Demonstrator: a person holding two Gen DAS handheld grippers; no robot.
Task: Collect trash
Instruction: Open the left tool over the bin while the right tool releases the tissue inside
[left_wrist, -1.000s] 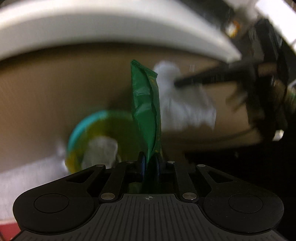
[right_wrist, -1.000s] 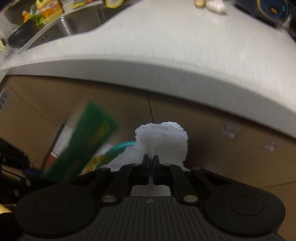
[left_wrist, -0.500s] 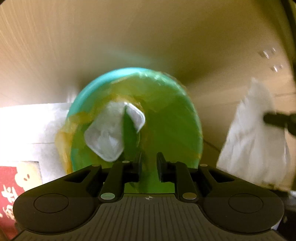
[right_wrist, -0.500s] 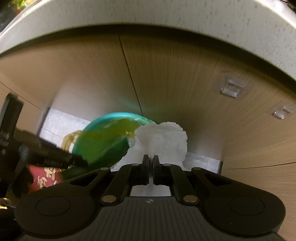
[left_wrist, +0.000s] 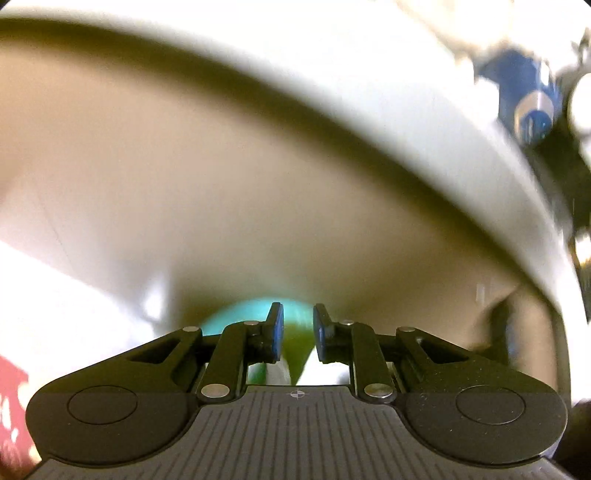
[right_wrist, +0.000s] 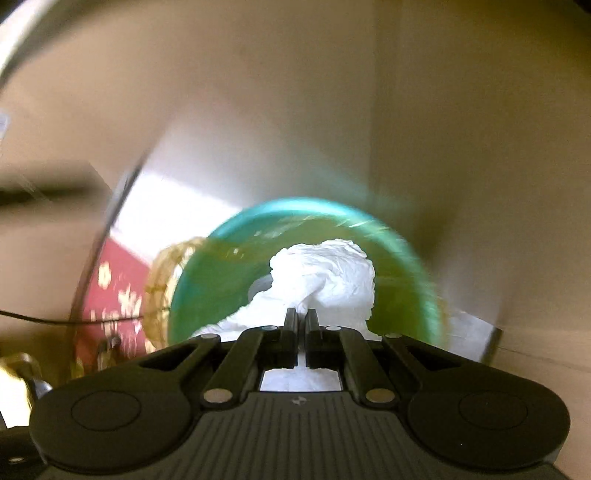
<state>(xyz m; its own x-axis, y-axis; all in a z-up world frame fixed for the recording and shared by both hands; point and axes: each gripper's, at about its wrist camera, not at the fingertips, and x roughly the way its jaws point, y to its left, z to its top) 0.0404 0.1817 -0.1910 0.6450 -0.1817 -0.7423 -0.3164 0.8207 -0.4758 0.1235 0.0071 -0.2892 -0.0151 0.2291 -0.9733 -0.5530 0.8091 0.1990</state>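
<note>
Tissue over bin
R gripper (right_wrist: 301, 325) pinches crumpled white tissue (right_wrist: 325, 277) above round teal bag-lined bin (right_wrist: 229, 266); L gripper (left_wrist: 297, 328) spread, empty.

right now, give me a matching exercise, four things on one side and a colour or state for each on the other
Things:
1. left gripper
2. right gripper
3. bin
4. rug

Colour or state:
A. teal rim
B. red with pale flowers
C. pads apart, nothing pinched
D. shut on white tissue

Pairs: 1-C, 2-D, 3-A, 4-B
</note>
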